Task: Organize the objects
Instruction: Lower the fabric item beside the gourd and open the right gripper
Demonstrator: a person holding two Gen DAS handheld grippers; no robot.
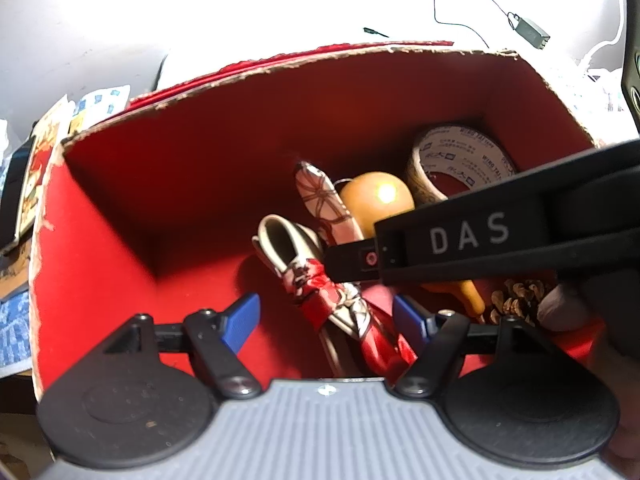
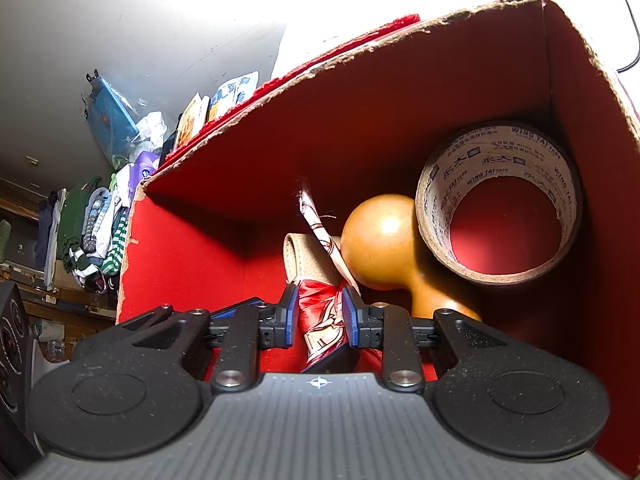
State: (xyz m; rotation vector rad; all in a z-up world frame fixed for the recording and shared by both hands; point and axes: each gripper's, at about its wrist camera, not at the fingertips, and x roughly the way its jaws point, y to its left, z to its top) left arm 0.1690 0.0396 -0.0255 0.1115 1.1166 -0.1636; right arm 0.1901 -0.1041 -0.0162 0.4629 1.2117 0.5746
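An open red cardboard box holds a beige strap loop wrapped in a red and white patterned scarf. Beside it lie an orange wooden gourd, a printed tape roll and a pine cone. My right gripper is down in the box, its blue pads shut on the scarf-wrapped strap. In the left wrist view it reaches in from the right. My left gripper hangs open over the box, its pads either side of the scarf.
The box's torn rim rises high around both grippers. Outside it, clothes are piled at the left with a blue bag above them. Booklets lean by the box's left wall. A cable with a grey block lies behind.
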